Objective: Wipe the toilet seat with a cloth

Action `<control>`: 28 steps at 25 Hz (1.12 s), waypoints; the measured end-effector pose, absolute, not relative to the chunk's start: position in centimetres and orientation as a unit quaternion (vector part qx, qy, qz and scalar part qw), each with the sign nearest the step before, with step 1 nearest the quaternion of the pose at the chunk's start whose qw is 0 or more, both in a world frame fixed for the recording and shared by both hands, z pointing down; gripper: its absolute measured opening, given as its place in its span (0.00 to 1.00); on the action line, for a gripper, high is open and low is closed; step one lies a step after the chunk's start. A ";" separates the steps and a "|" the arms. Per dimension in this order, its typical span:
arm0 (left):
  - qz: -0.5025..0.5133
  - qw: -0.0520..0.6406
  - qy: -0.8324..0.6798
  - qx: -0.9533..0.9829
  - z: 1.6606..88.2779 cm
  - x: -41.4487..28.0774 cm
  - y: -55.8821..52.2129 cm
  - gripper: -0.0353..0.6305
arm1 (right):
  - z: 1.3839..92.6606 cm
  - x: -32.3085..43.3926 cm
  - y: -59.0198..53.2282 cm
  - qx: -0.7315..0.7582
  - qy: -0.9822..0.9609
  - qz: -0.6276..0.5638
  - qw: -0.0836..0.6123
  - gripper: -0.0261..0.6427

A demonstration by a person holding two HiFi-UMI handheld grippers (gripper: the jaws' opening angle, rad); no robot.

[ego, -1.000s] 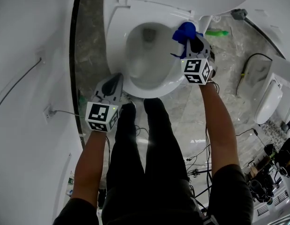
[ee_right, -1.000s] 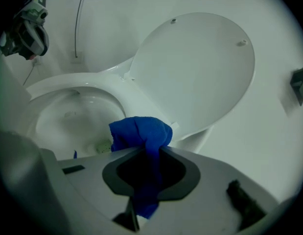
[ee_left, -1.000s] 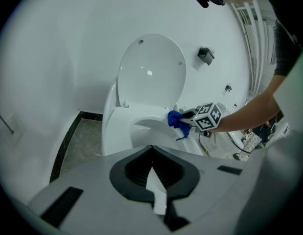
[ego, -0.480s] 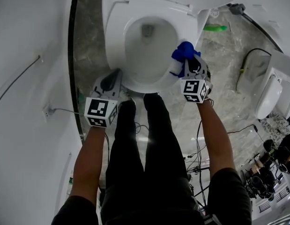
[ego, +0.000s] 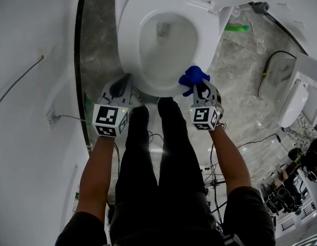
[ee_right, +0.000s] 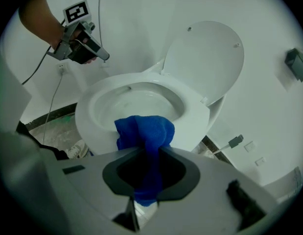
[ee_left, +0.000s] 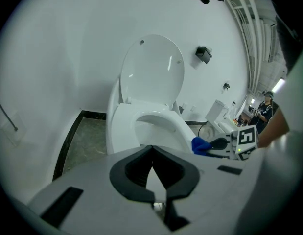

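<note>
If cloth [ego: 194, 78] slips off seat [ego: 128, 41]: it may fall in the bowl [ego: 166, 53]
Right gripper [ego: 200, 89]: squeezing cloth
Left gripper [ego: 121, 88]: closed, empty

Both forearms [ego: 99, 173] reach forward and down; the left gripper [ego: 126, 81] has its jaws together and empty, the right gripper [ego: 200, 87] pinches the blue cloth [ego: 193, 77]

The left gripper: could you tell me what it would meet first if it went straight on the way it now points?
Most likely the front of the toilet seat, straight ahead of the left gripper, whose jaws are shut; how near it is stays unclear.
</note>
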State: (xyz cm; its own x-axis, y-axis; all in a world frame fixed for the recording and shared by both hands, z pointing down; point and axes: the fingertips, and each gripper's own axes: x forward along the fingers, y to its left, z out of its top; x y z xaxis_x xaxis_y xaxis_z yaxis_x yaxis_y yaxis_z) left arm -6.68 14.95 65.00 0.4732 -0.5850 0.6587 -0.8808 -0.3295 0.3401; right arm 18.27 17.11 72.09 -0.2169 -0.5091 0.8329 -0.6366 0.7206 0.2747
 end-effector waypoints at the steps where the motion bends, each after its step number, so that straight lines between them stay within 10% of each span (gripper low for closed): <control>1: 0.215 0.344 -0.467 0.786 65.0 -6.8 15.0 0.07 | 72.1 17.9 17.9 0.363 -0.779 0.066 0.506 0.12; 28: 0.203 0.358 -0.518 0.749 66.1 -12.1 17.3 0.07 | 72.5 -1.7 22.2 0.198 -0.862 0.041 0.465 0.12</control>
State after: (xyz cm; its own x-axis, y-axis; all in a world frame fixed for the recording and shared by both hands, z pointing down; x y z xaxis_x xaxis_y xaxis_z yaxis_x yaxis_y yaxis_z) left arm -12.10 17.29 66.12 0.3799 -0.6315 0.6760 -0.9226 -0.2059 0.3262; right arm -1.71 22.19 72.45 -0.4886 -0.3028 0.8183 -0.3796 0.9182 0.1132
